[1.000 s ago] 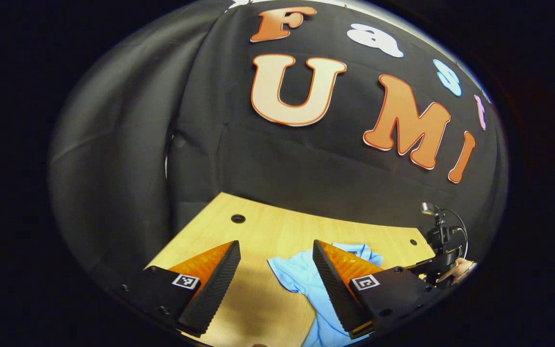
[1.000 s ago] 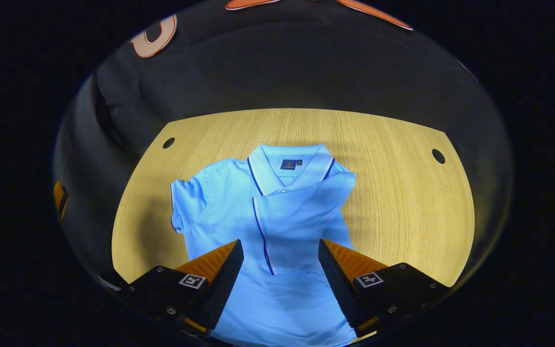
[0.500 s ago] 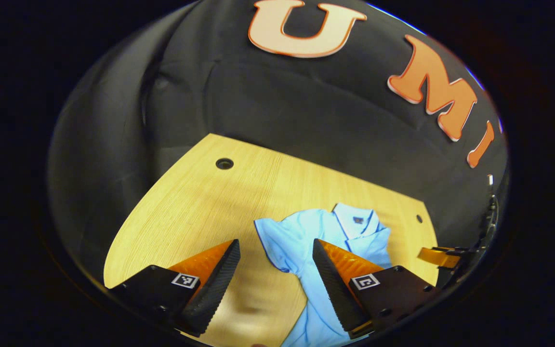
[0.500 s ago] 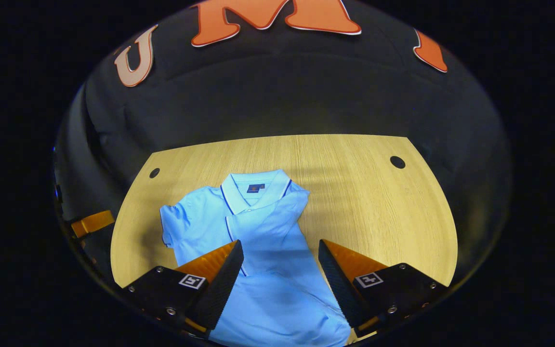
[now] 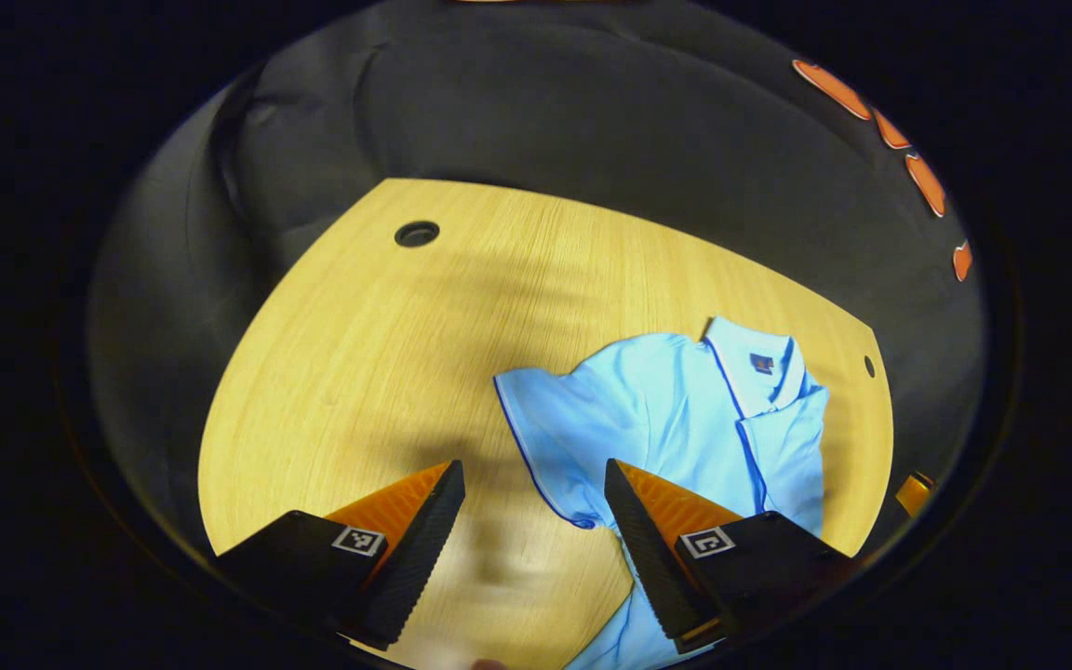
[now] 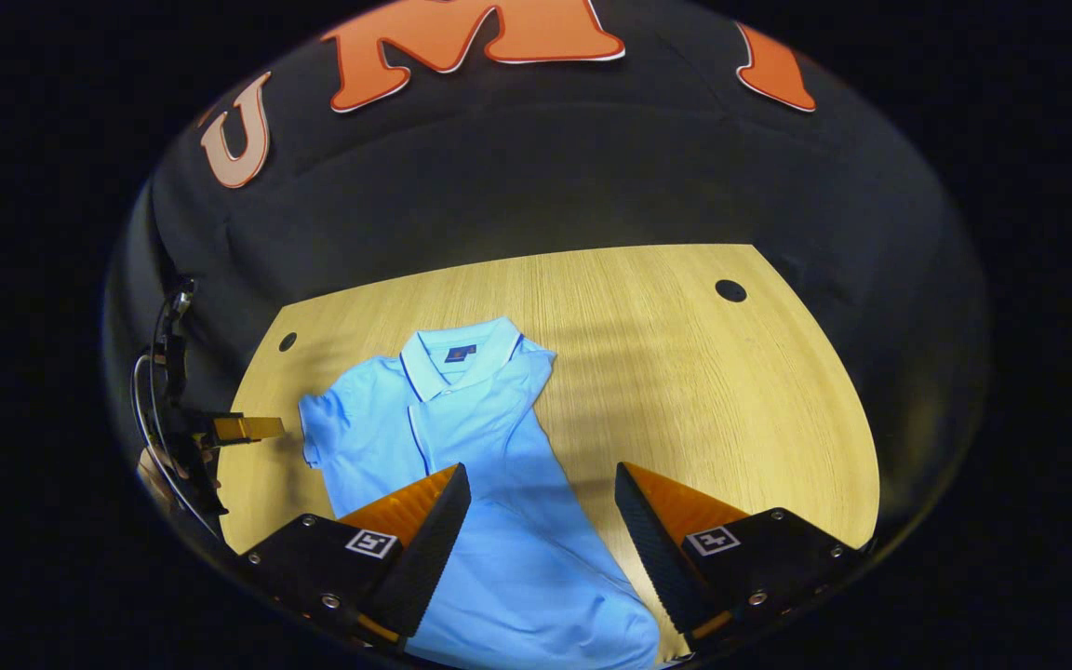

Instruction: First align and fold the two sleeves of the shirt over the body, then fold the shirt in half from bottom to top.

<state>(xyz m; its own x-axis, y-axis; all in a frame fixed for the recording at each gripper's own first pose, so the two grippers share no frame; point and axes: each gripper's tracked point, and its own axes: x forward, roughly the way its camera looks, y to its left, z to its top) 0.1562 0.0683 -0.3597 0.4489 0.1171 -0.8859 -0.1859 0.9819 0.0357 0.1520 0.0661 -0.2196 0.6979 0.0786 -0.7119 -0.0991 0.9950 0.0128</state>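
Observation:
A light blue polo shirt (image 6: 462, 447) lies flat on the wooden table (image 6: 703, 391), collar (image 6: 454, 356) toward the booth's wall. One sleeve is folded over the body (image 6: 522, 381); the other sleeve (image 5: 559, 437) is spread out to the side. My left gripper (image 5: 533, 467) hovers open above the table, with the spread sleeve's hem just ahead of its fingers. In the right gripper view, the left gripper (image 6: 252, 428) sits beside that sleeve. My right gripper (image 6: 543, 470) is open above the shirt's lower body, holding nothing.
The table has round cable holes near its far corners (image 5: 417, 234) (image 6: 730, 290) (image 6: 288, 341). Black cloth walls close it in at the back and sides. A hand (image 6: 164, 470) and cable hold the left gripper at the table's left edge.
The left gripper has tilted down and moved toward the spread sleeve, which now looms larger. The right gripper has drawn back from the shirt, which looks smaller and farther left.

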